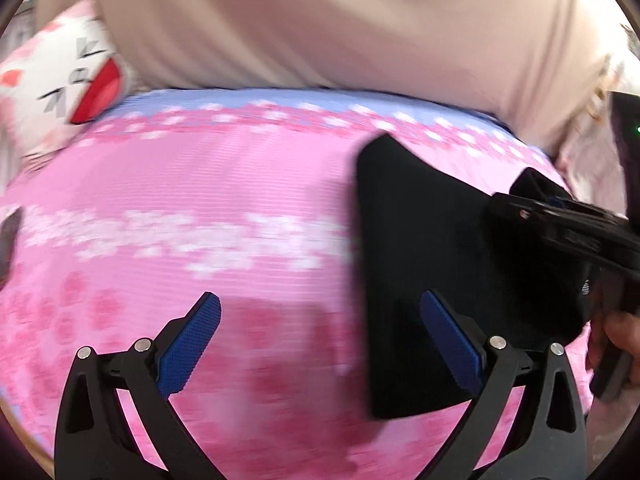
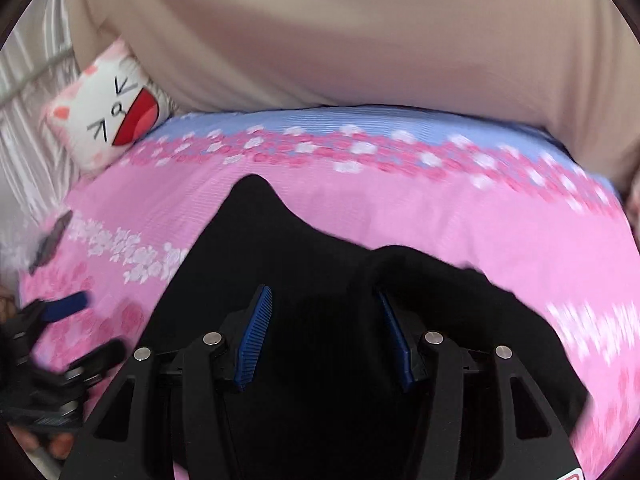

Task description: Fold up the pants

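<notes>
The pants are plain black. Under them the bedspread is pink with bands of white and deeper pink blossoms, turning pale blue at its far edge. The cushion is white and pink with a red-mouthed cat face. Both grippers carry blue pads.

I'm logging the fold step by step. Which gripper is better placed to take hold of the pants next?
Right. The right gripper is open directly over the black pants, with bunched cloth between its fingers. The left gripper is open over the bare pink sheet, beside the pants.
</notes>
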`<move>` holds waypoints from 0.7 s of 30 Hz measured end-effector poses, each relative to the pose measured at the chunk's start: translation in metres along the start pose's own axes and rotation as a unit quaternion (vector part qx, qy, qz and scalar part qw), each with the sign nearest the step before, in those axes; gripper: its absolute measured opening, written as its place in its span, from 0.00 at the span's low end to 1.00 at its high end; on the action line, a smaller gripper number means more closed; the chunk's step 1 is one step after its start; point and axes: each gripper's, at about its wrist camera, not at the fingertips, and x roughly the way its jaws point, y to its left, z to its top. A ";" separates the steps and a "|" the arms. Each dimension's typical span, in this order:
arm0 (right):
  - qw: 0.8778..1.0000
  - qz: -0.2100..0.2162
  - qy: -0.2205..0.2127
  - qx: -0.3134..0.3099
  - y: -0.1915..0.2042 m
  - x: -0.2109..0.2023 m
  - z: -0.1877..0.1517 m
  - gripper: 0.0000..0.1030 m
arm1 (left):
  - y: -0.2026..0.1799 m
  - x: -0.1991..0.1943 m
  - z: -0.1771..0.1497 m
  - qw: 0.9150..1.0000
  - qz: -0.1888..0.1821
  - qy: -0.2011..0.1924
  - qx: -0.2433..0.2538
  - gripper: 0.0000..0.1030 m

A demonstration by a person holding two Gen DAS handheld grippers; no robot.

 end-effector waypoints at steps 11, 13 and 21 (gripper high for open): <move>0.973 -0.203 -0.047 0.098 -0.097 -0.089 -0.055 0.51 | 0.068 -0.017 -0.011 0.999 0.011 -0.002 -0.048 0.95; 0.961 -0.228 -0.056 0.145 -0.123 -0.113 -0.070 0.51 | 0.054 -0.012 -0.007 0.999 -0.005 -0.003 -0.032 0.95; 0.992 -0.056 -0.025 0.108 -0.105 -0.078 -0.083 0.65 | -0.053 0.011 0.006 0.995 -0.081 0.007 0.060 0.95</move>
